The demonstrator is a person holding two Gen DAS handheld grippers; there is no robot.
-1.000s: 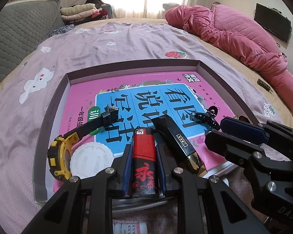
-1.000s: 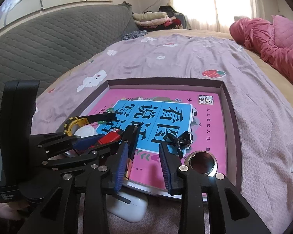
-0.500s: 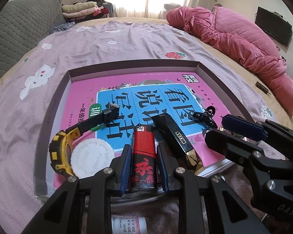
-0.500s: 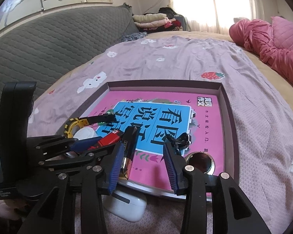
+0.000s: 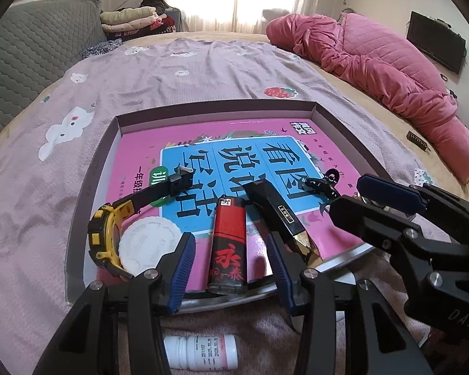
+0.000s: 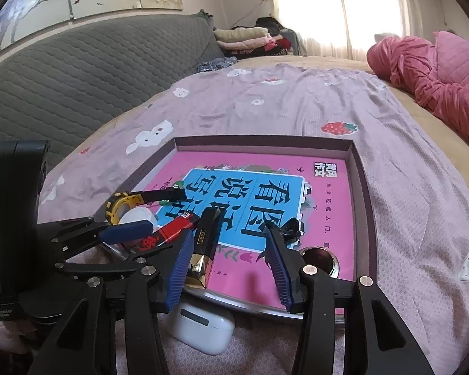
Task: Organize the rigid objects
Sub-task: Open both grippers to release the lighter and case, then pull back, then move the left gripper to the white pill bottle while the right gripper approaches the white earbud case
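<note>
A shallow purple box (image 5: 101,168) on the bed holds a pink book (image 5: 322,143). On the book lie a red lighter (image 5: 229,243), a black and gold bar (image 5: 281,215), a yellow and black watch (image 5: 109,231), a white round lid (image 5: 148,245) and a black clip (image 5: 323,182). My left gripper (image 5: 231,268) is open, its pads on either side of the lighter and apart from it. My right gripper (image 6: 231,265) is open and empty over the box's near edge, beside the bar (image 6: 203,247).
A white pill bottle (image 5: 201,351) lies on the bed below the left gripper. A white earbud case (image 6: 203,326) lies below the right gripper. A round metal piece (image 6: 319,257) sits in the box's near right corner. A pink quilt (image 5: 375,68) is piled at right.
My left gripper has opened and let go of the red lighter, which now lies on the book. My right gripper has opened wider.
</note>
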